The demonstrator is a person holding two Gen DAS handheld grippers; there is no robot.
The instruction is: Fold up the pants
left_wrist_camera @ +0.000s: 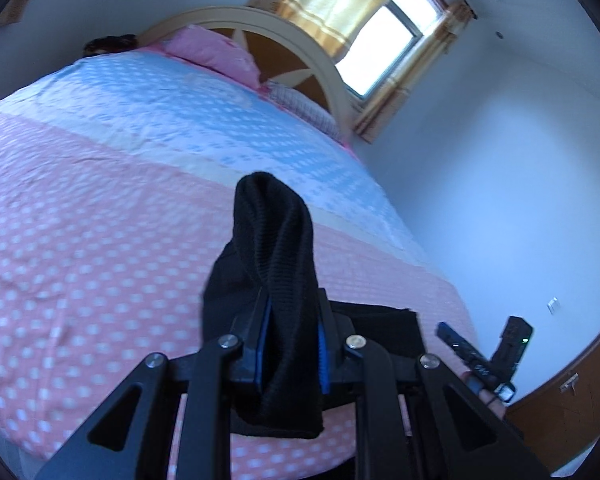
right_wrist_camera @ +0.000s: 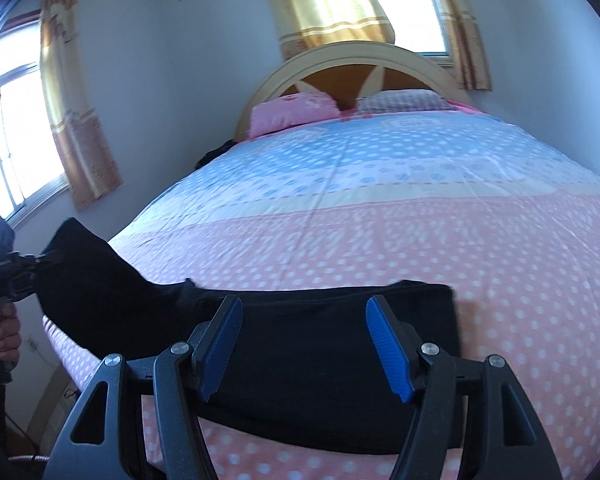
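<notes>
left gripper (left_wrist_camera: 292, 340) clenched on black pants (right_wrist_camera: 300, 360) end, raised at 9 o'clock; right gripper (right_wrist_camera: 304, 348) released, jaws apart above folded pants on bed (right_wrist_camera: 420, 220).

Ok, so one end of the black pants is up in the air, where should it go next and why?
Probably carry it across and lay it on the flat part. The left hand-held gripper is shut on a bunched end of the pants, lifted off the bed, while the rest lies flat under the open right hand-held gripper.
</notes>
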